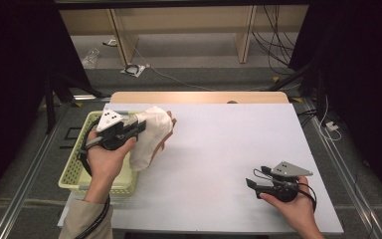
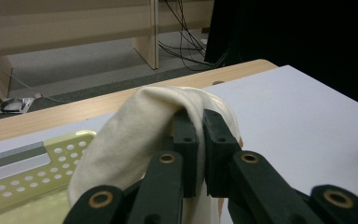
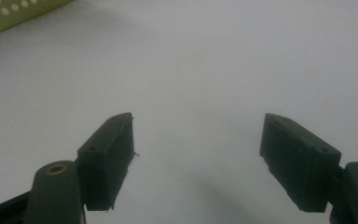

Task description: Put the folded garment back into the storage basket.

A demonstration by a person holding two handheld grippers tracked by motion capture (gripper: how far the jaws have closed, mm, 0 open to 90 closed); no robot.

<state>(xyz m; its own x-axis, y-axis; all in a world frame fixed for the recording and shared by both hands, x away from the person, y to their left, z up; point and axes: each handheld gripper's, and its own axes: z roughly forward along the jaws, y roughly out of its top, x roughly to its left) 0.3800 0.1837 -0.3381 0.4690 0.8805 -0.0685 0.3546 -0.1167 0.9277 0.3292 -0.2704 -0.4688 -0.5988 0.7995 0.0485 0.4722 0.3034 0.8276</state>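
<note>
Cream cloth lifted at the basket's edge

The left gripper [image 1: 138,125], fingers clamped on the soft, draped cloth [image 1: 151,134], holds it beside the perforated yellow-green basket [image 1: 74,167]; the right gripper [image 1: 253,183], fingers apart, rests over the broad smooth white surface [image 1: 219,149].

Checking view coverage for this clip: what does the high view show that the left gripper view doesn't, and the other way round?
High view alone: the right gripper, fingers open, low over the white table with nothing between them; the person's forearms; the whole yellow basket at the table's left edge.

Left gripper view alone: the close-up of the grip, the left gripper with its fingers shut on a fold of the cream cloth.

Both: the cloth lifted beside the basket, the white table, the wooden strip along its far edge and the cables on the floor beyond.
</note>
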